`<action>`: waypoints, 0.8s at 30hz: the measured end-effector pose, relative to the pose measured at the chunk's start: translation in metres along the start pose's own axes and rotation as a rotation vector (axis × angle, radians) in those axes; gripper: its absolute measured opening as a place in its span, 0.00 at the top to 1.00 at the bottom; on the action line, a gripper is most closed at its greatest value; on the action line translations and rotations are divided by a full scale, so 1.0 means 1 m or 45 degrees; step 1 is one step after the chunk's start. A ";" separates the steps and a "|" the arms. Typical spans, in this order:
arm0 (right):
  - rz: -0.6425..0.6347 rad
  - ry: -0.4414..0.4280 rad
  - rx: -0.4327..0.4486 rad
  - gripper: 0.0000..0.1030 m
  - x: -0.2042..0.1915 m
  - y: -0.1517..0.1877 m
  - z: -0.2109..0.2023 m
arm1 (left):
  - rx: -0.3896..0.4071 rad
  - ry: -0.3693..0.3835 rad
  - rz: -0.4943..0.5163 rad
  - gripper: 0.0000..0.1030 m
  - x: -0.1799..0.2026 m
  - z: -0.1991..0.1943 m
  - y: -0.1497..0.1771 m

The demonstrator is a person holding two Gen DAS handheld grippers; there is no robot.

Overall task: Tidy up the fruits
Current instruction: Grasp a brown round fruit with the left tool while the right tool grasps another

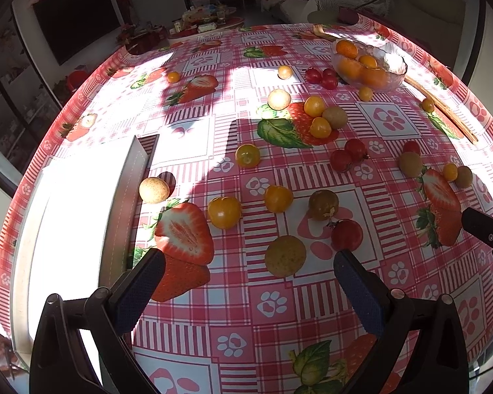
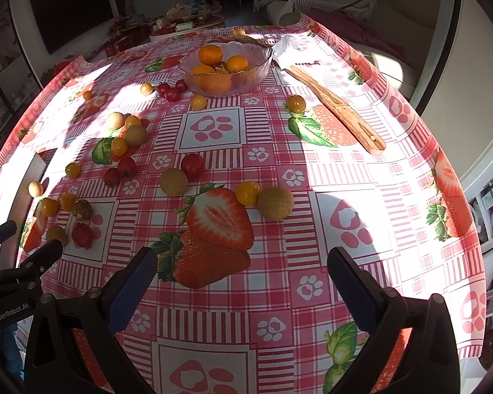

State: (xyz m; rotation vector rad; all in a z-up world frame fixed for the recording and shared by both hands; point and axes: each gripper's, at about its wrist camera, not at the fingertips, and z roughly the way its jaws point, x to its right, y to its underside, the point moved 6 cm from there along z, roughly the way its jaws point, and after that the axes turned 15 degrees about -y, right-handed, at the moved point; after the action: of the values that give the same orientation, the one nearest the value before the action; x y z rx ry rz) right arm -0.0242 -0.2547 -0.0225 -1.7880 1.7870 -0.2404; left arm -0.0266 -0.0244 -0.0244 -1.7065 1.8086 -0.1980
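Left gripper (image 1: 249, 271): jaws wide apart, holding nothing, hovering above the near left part of the table; a tan round fruit (image 1: 285, 256) and a red tomato (image 1: 346, 234) lie just beyond its fingertips.
Right gripper (image 2: 241, 267): jaws spread wide, empty, over the near middle of the cloth; only printed strawberries lie between its fingers.
Fruits: yellow, red and tan pieces scattered loose across the left and middle of the tablecloth (image 2: 328, 170), some touching in small clusters.
Glass bowl (image 2: 225, 67): at the far side, holding oranges (image 2: 210, 55); red tomatoes (image 2: 171, 91) lie just to its left.
Wooden utensil (image 2: 337, 106): lies slanting from the bowl's right toward the right edge.
White tray (image 1: 72, 229): at the left edge, washed out by sun, contents not readable.
Open room: the right half of the cloth, near the right gripper, is bare of fruit.
Edges: the table's rim curves round far, left and right; no fruit sits on it.
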 end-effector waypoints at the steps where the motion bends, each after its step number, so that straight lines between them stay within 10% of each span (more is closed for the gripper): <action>1: 0.008 -0.005 -0.001 0.00 0.002 0.000 0.000 | 0.004 -0.001 0.008 0.00 0.002 0.001 0.000; 14: -0.078 -0.108 -0.037 0.01 -0.034 -0.017 0.034 | 0.003 0.029 0.053 0.22 0.011 0.010 0.001; 19: -0.080 -0.115 -0.073 0.16 -0.045 -0.026 0.055 | -0.002 0.087 0.045 0.33 0.014 0.009 -0.001; 24: -0.076 -0.077 -0.055 0.29 -0.047 -0.037 0.065 | -0.015 0.208 0.025 0.69 0.022 0.004 0.001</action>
State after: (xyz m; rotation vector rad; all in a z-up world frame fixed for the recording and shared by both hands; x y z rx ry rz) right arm 0.0370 -0.1949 -0.0426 -1.8613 1.7101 -0.1704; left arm -0.0242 -0.0436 -0.0355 -1.7233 1.9464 -0.3281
